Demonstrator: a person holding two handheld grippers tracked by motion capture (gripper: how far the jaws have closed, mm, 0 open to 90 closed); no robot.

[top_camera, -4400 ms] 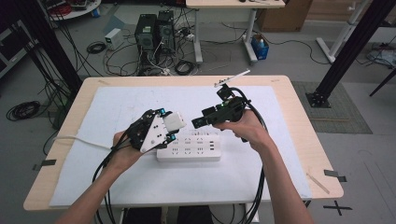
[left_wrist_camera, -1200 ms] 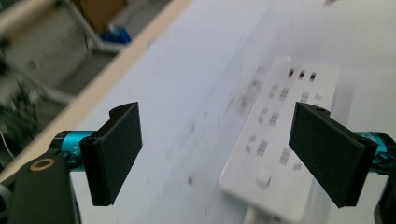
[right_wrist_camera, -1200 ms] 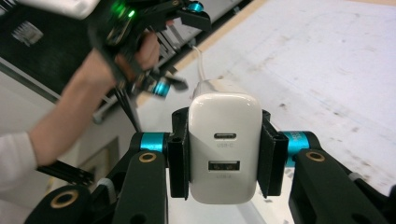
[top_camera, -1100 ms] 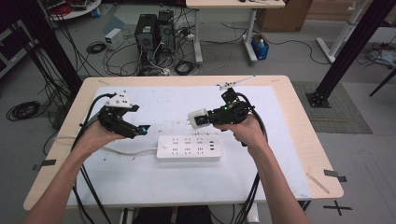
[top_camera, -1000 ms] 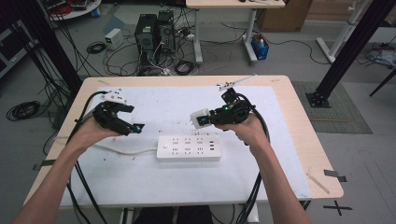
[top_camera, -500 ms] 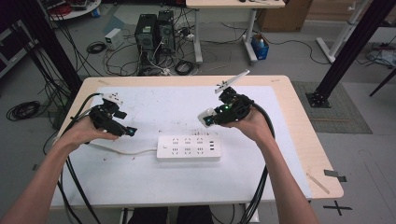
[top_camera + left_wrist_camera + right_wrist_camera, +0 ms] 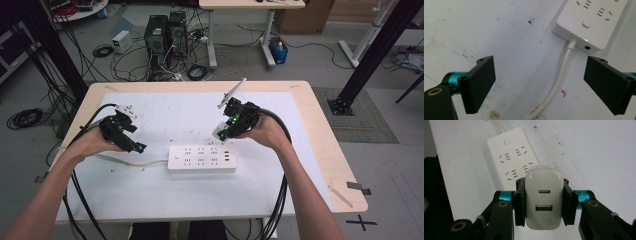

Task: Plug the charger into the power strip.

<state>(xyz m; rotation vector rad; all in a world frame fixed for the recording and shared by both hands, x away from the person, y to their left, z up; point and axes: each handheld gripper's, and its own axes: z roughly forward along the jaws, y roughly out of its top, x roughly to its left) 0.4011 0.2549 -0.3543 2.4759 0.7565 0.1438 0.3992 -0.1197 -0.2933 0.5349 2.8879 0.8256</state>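
Observation:
A white power strip (image 7: 201, 158) lies flat at the middle of the white mat, its white cord (image 7: 130, 161) running off to the left. My right gripper (image 7: 223, 131) hovers above the strip's right end, shut on a white USB charger (image 7: 543, 197) with two ports facing the camera. The power strip (image 7: 512, 157) lies beyond and below the charger. My left gripper (image 7: 131, 141) is held left of the strip, open and holding nothing. Between its jaws I see the cord (image 7: 560, 75) and the strip's switch end (image 7: 590, 21) on the mat.
The white mat (image 7: 165, 120) covers most of the wooden table (image 7: 335, 150). Black cables (image 7: 280, 200) trail from both grippers over the front edge. Computer towers (image 7: 162, 35) and loose cables stand on the floor beyond the table.
My left gripper has let go near the strip and swung out to the left, open. My right gripper has kept the charger and drifted slightly right and back above the strip.

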